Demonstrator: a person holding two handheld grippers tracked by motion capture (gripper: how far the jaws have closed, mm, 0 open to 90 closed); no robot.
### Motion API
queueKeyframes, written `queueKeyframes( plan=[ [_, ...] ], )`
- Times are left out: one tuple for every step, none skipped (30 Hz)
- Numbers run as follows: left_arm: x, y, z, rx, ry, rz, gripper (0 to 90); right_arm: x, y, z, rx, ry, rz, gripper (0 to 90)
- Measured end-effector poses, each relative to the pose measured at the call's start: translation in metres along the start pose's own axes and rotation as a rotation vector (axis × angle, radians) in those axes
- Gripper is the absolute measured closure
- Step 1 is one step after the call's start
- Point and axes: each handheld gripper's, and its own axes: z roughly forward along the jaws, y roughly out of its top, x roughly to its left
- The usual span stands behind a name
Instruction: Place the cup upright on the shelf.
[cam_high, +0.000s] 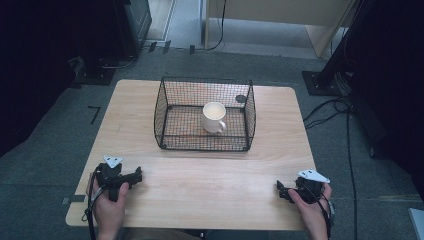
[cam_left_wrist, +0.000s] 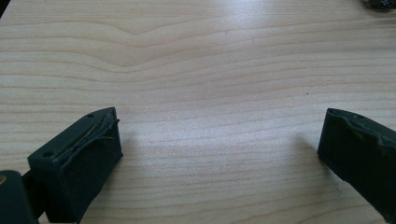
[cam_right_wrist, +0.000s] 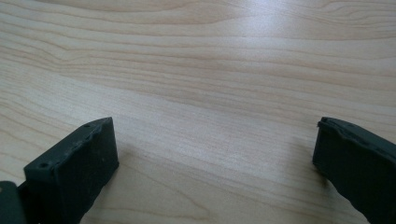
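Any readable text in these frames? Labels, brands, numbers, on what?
None readable.
White mug: plain, no print visible.
Black wire basket: no tag or label.
Wooden table: bare grain, plus a dark round mark behind the basket, no lettering.
Left hand-held gripper and right hand-held gripper: no markings legible, including on the jaws in the gripper views.

My left claw hangs low over the pale wooden counter. Its black jaws stand wide apart, nothing between them.
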Motion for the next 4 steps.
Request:
queueKeyframes(
  plan=[
    [-0.0001,0.0,0.0001,-0.001,0.001,-0.001,0.0,0.0,0.0,0.0,0.0,0.0,0.0,0.0],
    [-0.0001,0.0,0.0001,-0.001,0.0,-0.001,0.0,0.0,0.0,0.0,0.0,0.0,0.0,0.0],
    [0.0,0.0,0.0,0.0,0.0,0.0,0.0,0.0,0.0,0.0,0.0,0.0,0.0,0.0],
    [0.0,0.0,0.0,0.0,0.0,0.0,0.0,0.0,0.0,0.0,0.0,0.0,0.0,0.0]
  ],
)
